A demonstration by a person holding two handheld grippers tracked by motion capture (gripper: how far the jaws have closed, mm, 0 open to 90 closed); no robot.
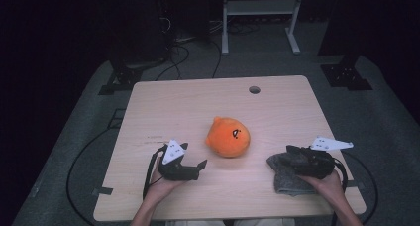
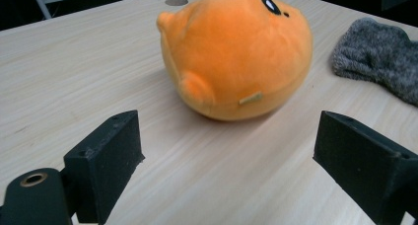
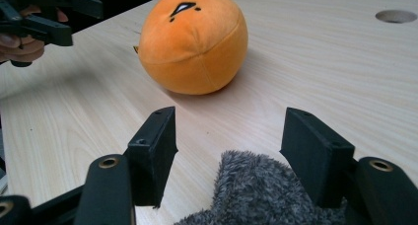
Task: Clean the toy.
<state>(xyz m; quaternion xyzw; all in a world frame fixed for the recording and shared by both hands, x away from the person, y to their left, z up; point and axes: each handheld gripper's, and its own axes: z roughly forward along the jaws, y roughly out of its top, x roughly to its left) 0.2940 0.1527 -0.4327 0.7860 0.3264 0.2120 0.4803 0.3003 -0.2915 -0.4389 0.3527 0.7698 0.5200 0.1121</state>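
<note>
Orange plush toy (image 1: pixel 228 137), fuzzy grey cloth (image 1: pixel 289 175), pale wooden table (image 1: pixel 168 107).

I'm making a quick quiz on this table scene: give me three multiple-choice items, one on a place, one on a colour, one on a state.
1. Where does the grey fuzzy cloth lie?
A. under the right claw
B. on the floor
C. on top of the toy

2. What colour is the plush toy?
A. green
B. orange
C. white

3. How do the left claw's jaws stand?
A. shut on the toy
B. shut on the cloth
C. open, holding nothing

Answers:
1 A, fuzz lies between that claw's jaws.
2 B, plainly orange.
3 C, the toy sits beyond the spread jaws.
</note>
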